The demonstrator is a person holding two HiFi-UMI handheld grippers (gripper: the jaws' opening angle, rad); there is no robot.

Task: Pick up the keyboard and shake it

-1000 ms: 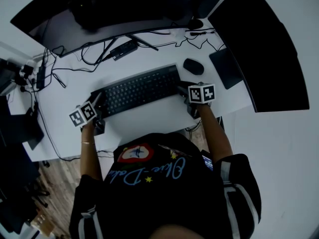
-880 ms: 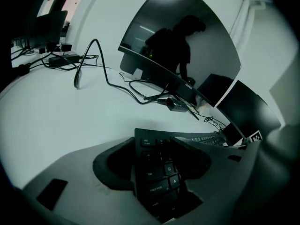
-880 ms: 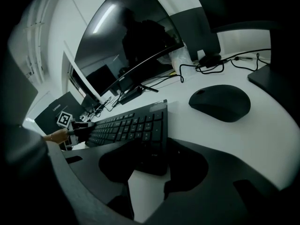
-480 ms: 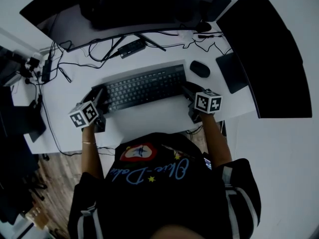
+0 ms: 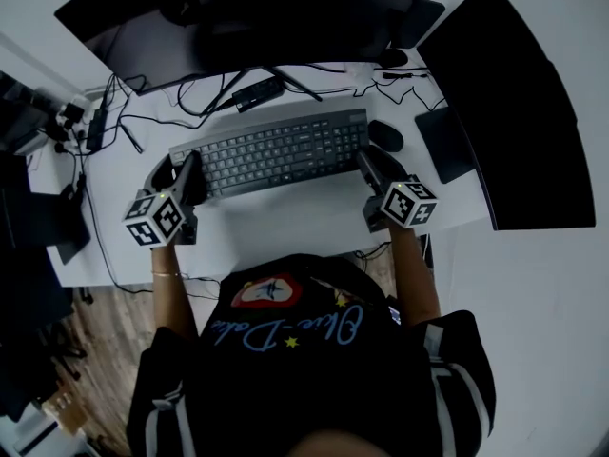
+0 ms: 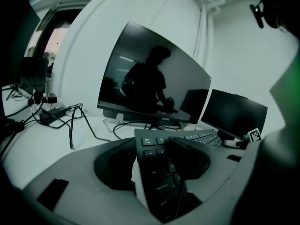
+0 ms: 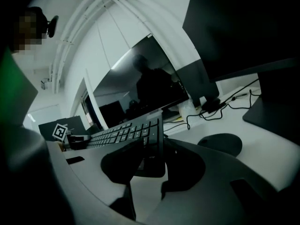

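**A:** How did the jaws of the left gripper [image 6: 154, 161] stand?

**B:** They had just been closing, and they pinched the left end of the keyboard [image 5: 271, 150]. One jaw was on the key side near caps lock, the other on the underside.

**A:** And the right gripper [image 7: 151, 165]?

**B:** Much the same. Its jaws had just been closing too, and they clamped the keyboard's right end, which stood edge-on between them.

**A:** Where was the keyboard, then?

**B:** It was held up clear of the desk [image 5: 285, 225], spanning between the two grippers in front of the person's chest.

**A:** What lay around it?

**B:** A dark mouse [image 5: 385, 135] sat on the desk just beside its right end. A wide monitor [image 5: 238, 17] stood behind, with loose cables [image 5: 143, 112] trailing at its foot. A second monitor [image 5: 514, 103] stood off to the right.
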